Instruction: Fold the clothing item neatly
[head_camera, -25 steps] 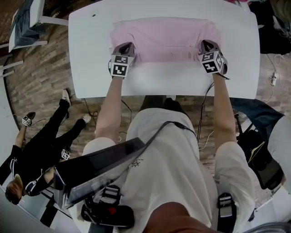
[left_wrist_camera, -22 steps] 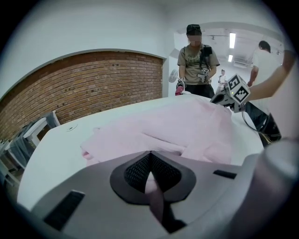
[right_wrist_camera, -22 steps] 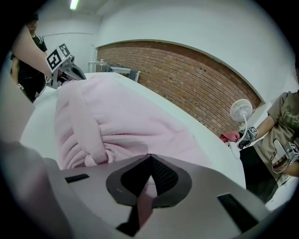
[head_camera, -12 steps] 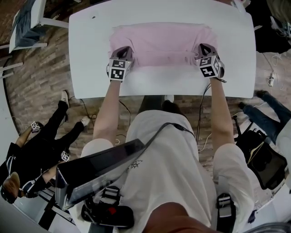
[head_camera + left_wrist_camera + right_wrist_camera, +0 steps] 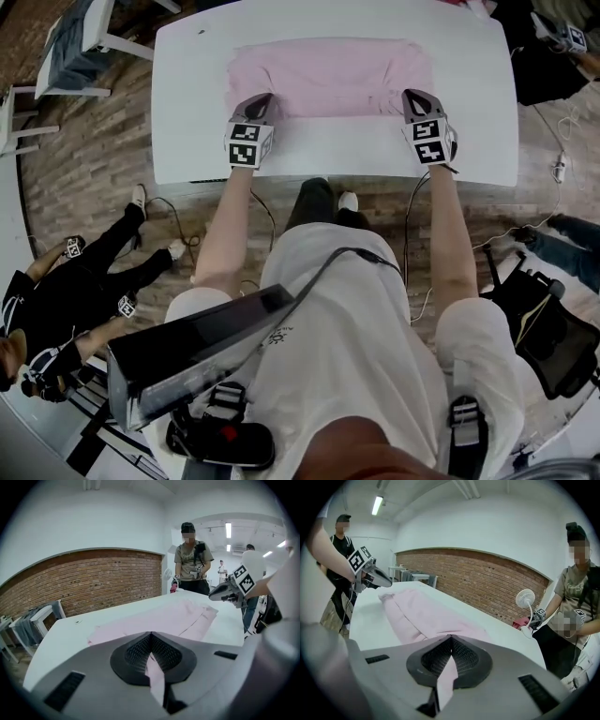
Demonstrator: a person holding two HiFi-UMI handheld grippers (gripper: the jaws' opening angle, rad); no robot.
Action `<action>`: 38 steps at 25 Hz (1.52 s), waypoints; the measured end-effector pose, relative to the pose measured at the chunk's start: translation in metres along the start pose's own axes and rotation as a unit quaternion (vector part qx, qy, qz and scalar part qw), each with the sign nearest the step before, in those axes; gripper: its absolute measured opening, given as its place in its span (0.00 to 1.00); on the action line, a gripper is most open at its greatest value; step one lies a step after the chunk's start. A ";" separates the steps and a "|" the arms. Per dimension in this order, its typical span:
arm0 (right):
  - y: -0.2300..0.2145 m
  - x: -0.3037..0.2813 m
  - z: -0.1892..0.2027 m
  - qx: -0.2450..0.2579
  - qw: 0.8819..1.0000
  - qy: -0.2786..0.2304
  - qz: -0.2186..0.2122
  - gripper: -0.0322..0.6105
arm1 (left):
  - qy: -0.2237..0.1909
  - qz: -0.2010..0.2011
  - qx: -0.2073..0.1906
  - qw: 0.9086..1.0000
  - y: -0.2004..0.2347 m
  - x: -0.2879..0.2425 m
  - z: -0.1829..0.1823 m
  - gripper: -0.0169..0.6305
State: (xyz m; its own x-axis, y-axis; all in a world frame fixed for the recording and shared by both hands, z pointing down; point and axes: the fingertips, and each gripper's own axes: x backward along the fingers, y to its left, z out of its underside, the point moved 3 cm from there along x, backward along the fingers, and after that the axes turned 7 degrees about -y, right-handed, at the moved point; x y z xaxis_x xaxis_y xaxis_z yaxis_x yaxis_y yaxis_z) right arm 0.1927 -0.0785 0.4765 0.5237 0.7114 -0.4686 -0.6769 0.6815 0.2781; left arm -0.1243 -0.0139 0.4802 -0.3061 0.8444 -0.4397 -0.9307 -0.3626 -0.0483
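Table (image 5: 337,150) fills most of my view, and the pink garment (image 5: 328,80) lies across its far half, seemingly folded once into a band. My left gripper (image 5: 260,99) and right gripper (image 5: 415,97) each pinch a near corner. I judge more folds remain.

The pale pink garment (image 5: 328,77) lies as a wide, flattened rectangle, long side running left to right, on the far half of the white tabletop (image 5: 328,150). Its near two corners are pinched in the closed jaws of the left gripper (image 5: 261,99) and right gripper (image 5: 413,97), with soft wrinkles at both ends.
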 end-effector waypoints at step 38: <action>0.197 0.270 -0.014 -0.051 0.993 -0.090 0.051 0.06 | -0.129 0.048 0.003 0.990 -0.165 0.272 0.023 0.03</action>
State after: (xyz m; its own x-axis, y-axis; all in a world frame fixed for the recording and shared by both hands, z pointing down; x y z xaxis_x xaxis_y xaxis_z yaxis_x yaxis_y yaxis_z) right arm 0.1932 0.2456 0.3932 0.5279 0.8013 -0.2814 -0.7750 0.5900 0.2262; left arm -0.0583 0.2844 0.3891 -0.4338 0.8791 -0.1975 -0.8956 -0.4446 -0.0121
